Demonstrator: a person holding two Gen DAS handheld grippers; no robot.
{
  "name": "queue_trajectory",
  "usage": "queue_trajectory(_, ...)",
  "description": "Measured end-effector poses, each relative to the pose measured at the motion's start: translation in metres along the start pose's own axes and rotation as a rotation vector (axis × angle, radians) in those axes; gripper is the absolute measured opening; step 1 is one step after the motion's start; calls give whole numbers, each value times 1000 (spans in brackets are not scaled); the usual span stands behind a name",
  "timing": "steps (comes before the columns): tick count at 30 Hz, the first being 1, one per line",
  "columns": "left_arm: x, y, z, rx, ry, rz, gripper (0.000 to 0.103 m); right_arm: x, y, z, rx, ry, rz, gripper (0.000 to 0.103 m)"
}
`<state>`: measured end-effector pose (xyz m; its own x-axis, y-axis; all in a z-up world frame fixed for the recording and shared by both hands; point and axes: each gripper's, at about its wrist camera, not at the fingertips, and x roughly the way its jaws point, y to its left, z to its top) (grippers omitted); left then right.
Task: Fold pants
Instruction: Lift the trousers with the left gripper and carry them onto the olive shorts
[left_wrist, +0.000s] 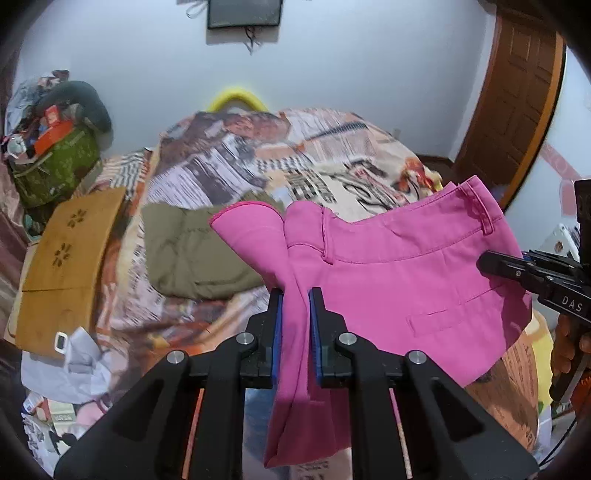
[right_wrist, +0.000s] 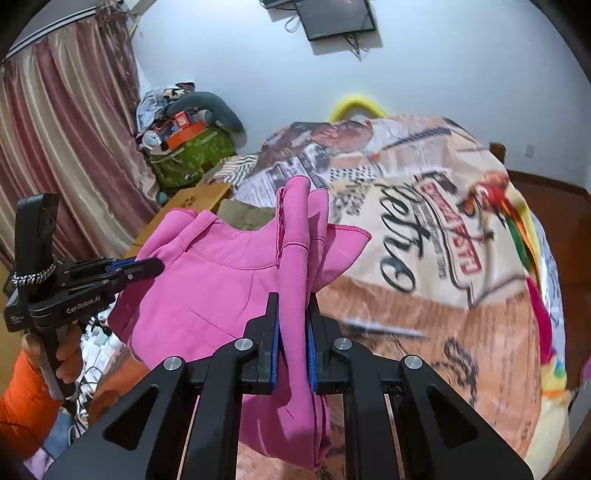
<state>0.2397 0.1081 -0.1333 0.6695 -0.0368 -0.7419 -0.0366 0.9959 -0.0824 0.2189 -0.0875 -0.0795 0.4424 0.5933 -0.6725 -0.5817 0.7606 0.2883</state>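
The pink pants (left_wrist: 388, 266) hang in the air above the bed (left_wrist: 229, 166), filling the centre and right of the frame. The left claw (left_wrist: 295, 302) is closed on a bunched fold of the fabric. The right claw (right_wrist: 291, 306) is also closed on bunched pink cloth. Olive pants (left_wrist: 192, 254) lie on the bed at centre left.

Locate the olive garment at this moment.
In the left wrist view the olive garment lies on the printed bedspread, left of centre, between the cardboard box and the pink pants held up by both grippers.
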Motion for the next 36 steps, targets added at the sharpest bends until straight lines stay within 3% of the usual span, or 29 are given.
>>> queue_trajectory(7,3,36,16,-30,-37,53,13,33,19,29,-34,-5,20,10)
queue_trajectory(15,29,87,27,-67,-26,97,12,87,33,50,-45,23,40,10)
queue_trajectory(24,78,137,42,-87,20,155,12,151,42,75,-53,47,46,10)
queue_trajectory(36,148,170,64,-84,53,206,12,214,35,99,-74,52,4,10)
